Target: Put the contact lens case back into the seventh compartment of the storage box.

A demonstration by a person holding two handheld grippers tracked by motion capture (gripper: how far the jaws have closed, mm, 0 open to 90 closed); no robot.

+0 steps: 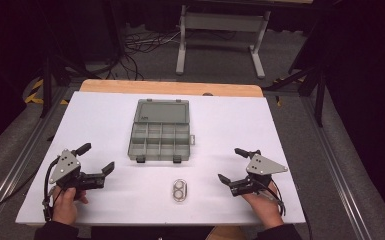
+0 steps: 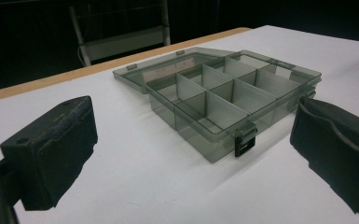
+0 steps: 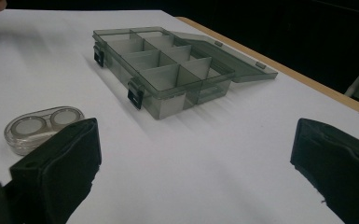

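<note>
We hold the left gripper [image 1: 98, 157] low over the white table [image 1: 100, 125], its two black jaws spread wide apart with nothing between them, and the same goes for the right gripper [image 1: 232, 164], whose jaws also stand wide open and empty. Ahead of both sets of jaws, and roughly midway between the two grippers, sits a smoky grey plastic box [image 1: 159, 136] with its lid folded flat back on the far side and its dividers marking off several small compartments; we can see nothing lying in any of them. From the left gripper view, the box [image 2: 224, 95] lies beyond the gap between the jaws and toward the right jaw, with one of its dark latches facing us. From the right gripper view, the box [image 3: 168, 70] lies ahead and toward the left jaw. Just past that left jaw's tip rests a small clear case [image 3: 39, 126] with two round wells, well apart from the box and touching neither gripper. In the high view, this case [image 1: 180, 190] lies between the two grippers, nearer our side of the table than the box.
</note>
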